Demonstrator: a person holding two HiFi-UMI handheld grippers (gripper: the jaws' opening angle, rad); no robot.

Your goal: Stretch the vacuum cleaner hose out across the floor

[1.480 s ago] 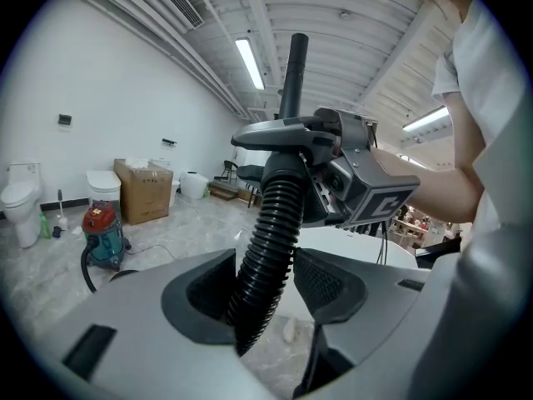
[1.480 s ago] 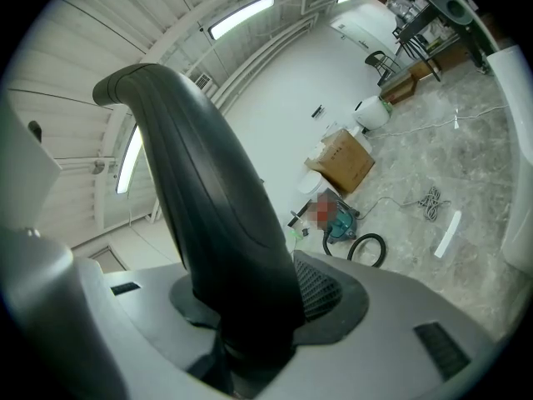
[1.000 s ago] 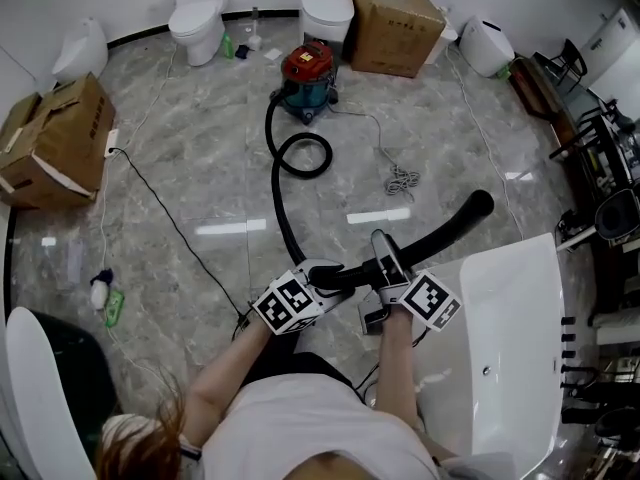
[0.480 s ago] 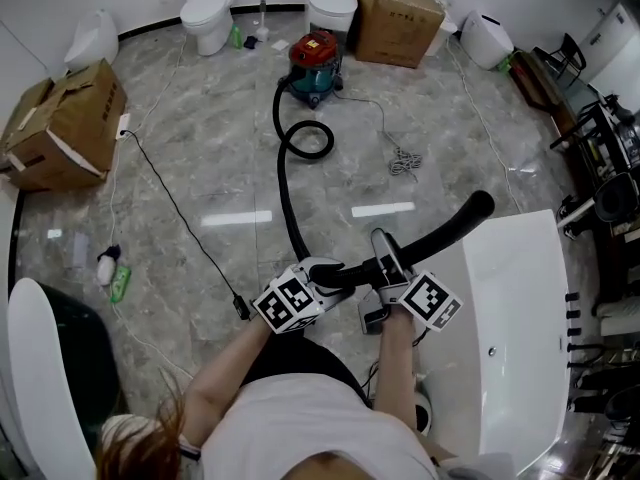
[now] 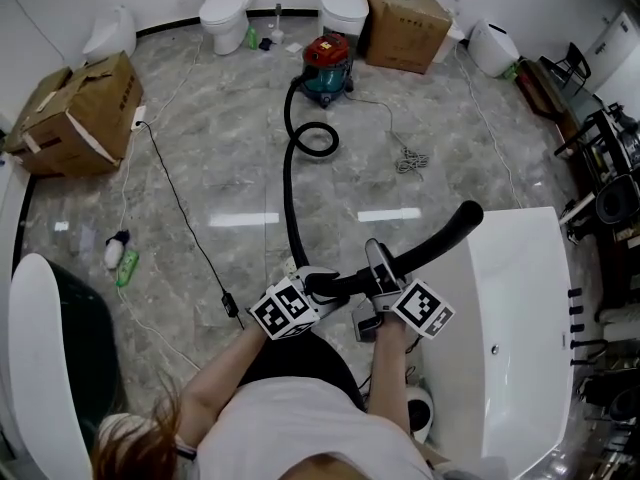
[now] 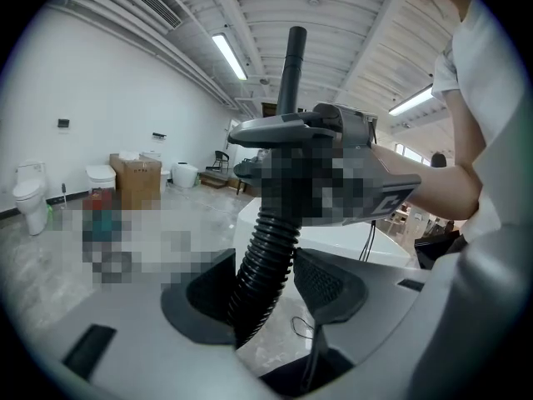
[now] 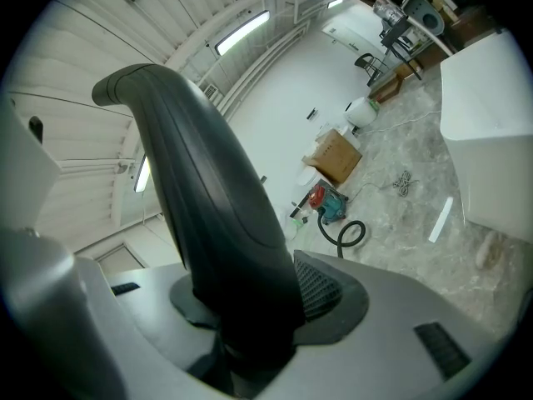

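The red and teal vacuum cleaner (image 5: 328,66) stands far off near the back wall. Its black ribbed hose (image 5: 290,208) makes one loop beside it, then runs almost straight over the floor to my hands. My left gripper (image 5: 312,282) is shut on the ribbed hose end (image 6: 265,261), which stands between the two pads. My right gripper (image 5: 378,274) is shut on the smooth black handle tube (image 7: 218,223), which sticks out up and to the right (image 5: 452,230). In the gripper views, the left gripper (image 6: 268,283) and right gripper (image 7: 250,300) each hold their part firmly.
A white bathtub (image 5: 515,368) is close on my right. Cardboard boxes (image 5: 80,113) (image 5: 405,8), two toilets (image 5: 225,10) (image 5: 343,6), a thin black power cable (image 5: 185,218) and a cord bundle (image 5: 410,160) are on the marble floor. Dark racks (image 5: 610,158) line the right edge.
Both grippers have drawn back from the vacuum cleaner with the hose end. The straight run of hose has grown longer, and the floor objects have shifted up and right in the picture.
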